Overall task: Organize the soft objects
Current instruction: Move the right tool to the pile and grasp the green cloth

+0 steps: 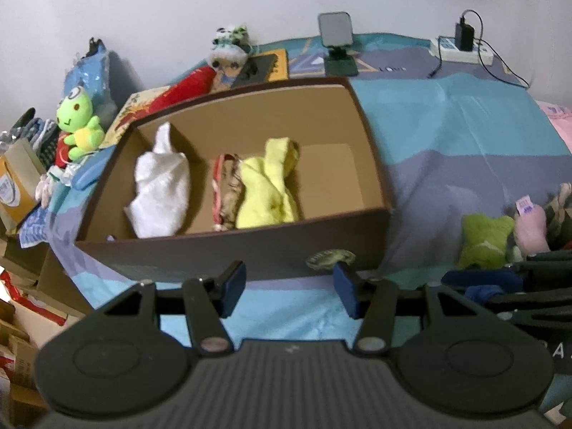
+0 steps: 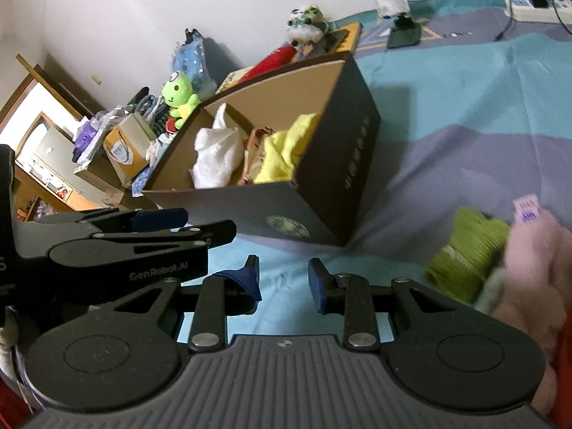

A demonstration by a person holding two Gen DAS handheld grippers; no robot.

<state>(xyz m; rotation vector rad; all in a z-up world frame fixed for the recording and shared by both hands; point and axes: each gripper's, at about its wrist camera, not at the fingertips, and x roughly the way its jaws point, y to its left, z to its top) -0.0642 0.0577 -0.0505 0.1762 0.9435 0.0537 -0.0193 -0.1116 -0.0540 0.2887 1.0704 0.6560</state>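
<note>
Both claws, left claw (image 1: 289, 286) and right claw (image 2: 284, 280), hang released and empty before the box (image 1: 250, 254); right of it, the blurred, probably plush green toy (image 2: 468, 254) could snag its pink neighbour (image 2: 532, 250).

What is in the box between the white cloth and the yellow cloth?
A rolled red-and-tan patterned cloth lies between the white cloth and yellow cloth, touching the yellow; both views show it.

The pink plush (image 2: 536, 268) was motion-blurred and cut off at the right edge of the right wrist view, its form indeterminate. It overlapped the blurred green plush (image 2: 468, 254). Lettering on the box (image 2: 357, 143) side was illegible.
</note>
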